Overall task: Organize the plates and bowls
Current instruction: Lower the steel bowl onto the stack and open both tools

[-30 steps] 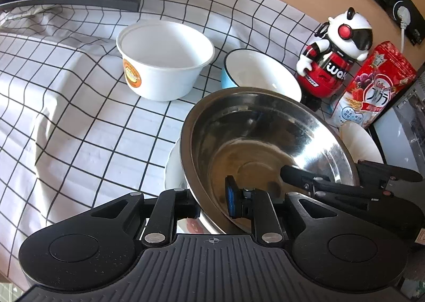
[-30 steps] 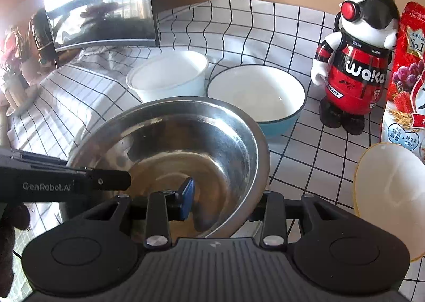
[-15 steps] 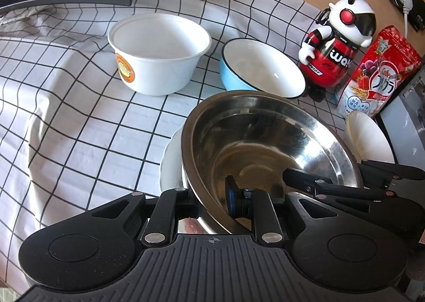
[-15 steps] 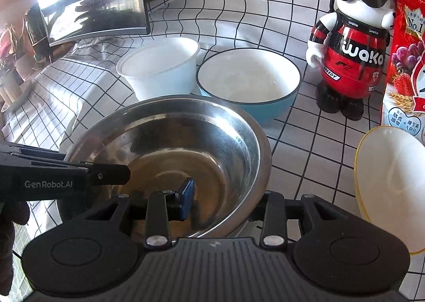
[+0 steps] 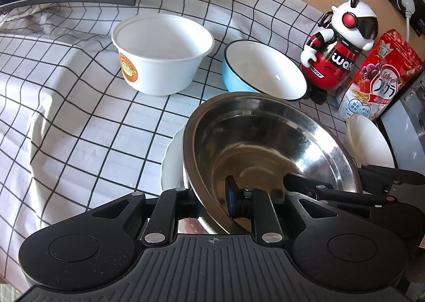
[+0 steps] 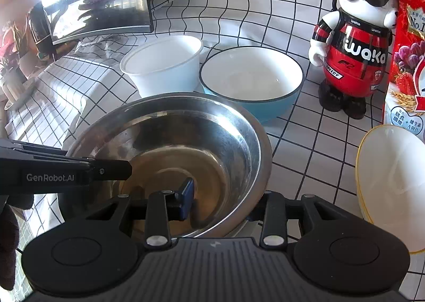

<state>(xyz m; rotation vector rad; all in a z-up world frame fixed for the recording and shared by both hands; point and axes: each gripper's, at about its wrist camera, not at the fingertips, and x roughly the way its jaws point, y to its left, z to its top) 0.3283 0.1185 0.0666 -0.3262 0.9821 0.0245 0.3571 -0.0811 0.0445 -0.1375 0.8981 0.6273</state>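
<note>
A steel bowl (image 5: pixel 265 142) (image 6: pixel 170 142) is held between both grippers. My left gripper (image 5: pixel 212 203) is shut on its near rim, one finger inside, one outside. My right gripper (image 6: pixel 223 203) is shut on the opposite rim the same way. A white plate (image 5: pixel 171 166) lies under the bowl's left side. Beyond stand a white plastic tub (image 5: pixel 162 52) (image 6: pixel 164 63) and a blue bowl with white inside (image 5: pixel 263 71) (image 6: pixel 252 79). A small white bowl with a yellow rim (image 5: pixel 369 140) (image 6: pixel 393 185) is at the right.
A red and white robot figure (image 5: pixel 337 55) (image 6: pixel 356 44) and a red cereal bag (image 5: pixel 377 79) (image 6: pixel 409 63) stand at the back right. A shiny metal box (image 6: pixel 95 2) stands at the back left. A checked cloth (image 5: pixel 79 116) covers the table.
Both grippers have drawn back and up with the steel bowl; the tub, blue bowl and figure sit lower and farther off in both views. The grips are unchanged.
</note>
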